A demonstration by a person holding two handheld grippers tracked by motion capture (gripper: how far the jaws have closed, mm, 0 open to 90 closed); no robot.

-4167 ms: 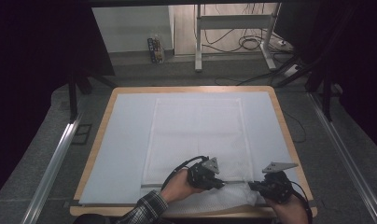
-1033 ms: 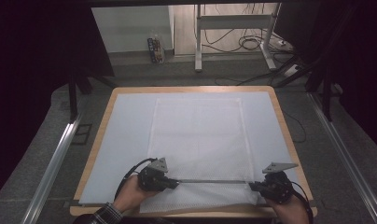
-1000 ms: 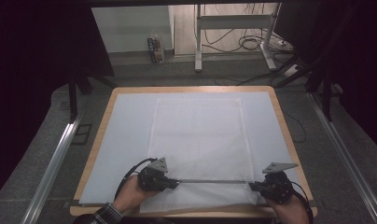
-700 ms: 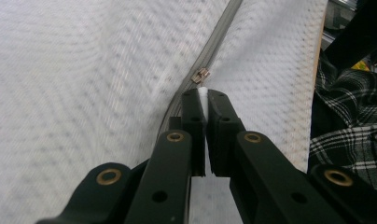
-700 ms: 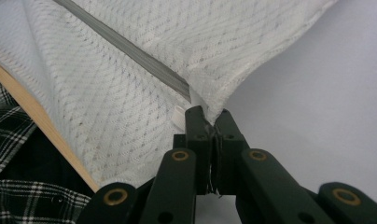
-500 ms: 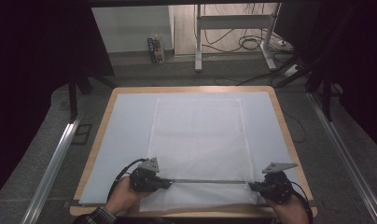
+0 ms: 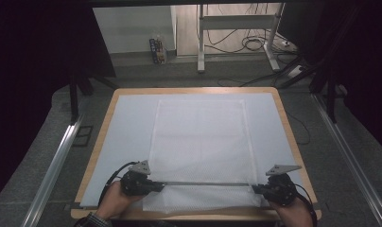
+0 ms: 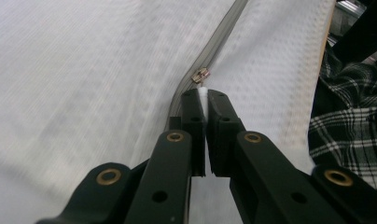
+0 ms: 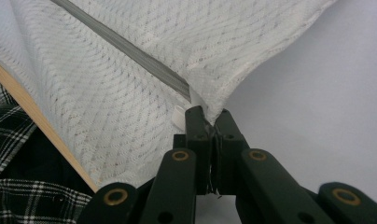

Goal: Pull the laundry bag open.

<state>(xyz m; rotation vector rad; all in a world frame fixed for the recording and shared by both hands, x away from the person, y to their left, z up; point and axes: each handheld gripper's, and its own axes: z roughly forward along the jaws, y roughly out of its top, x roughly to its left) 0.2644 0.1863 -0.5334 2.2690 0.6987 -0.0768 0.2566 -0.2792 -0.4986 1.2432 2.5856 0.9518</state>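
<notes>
A white mesh bag (image 7: pixel 201 137) lies flat on the table, with a grey zipper (image 7: pixel 208 183) running across its near end. My left gripper (image 7: pixel 153 185) is at the zipper's left end. In the left gripper view it (image 8: pixel 205 95) is shut on the white pull tab, and the brass slider (image 8: pixel 201 74) sits just past the fingertips. My right gripper (image 7: pixel 256 189) is at the zipper's right end. In the right gripper view it (image 9: pixel 210 116) is shut on the bag's edge (image 9: pixel 203 100), where the grey zipper (image 9: pixel 126 49) ends.
A pale mat (image 7: pixel 127 123) covers the wooden table (image 7: pixel 283 118); the table's near edge (image 9: pixel 46 135) lies close under the bag. A person's plaid sleeve (image 8: pixel 350 121) is just beside the left gripper. Metal rails (image 7: pixel 56 161) flank the table.
My left gripper has slid left along the zipper, from its middle to its left end. The near part of the bag now lies flatter. The right gripper has stayed put.
</notes>
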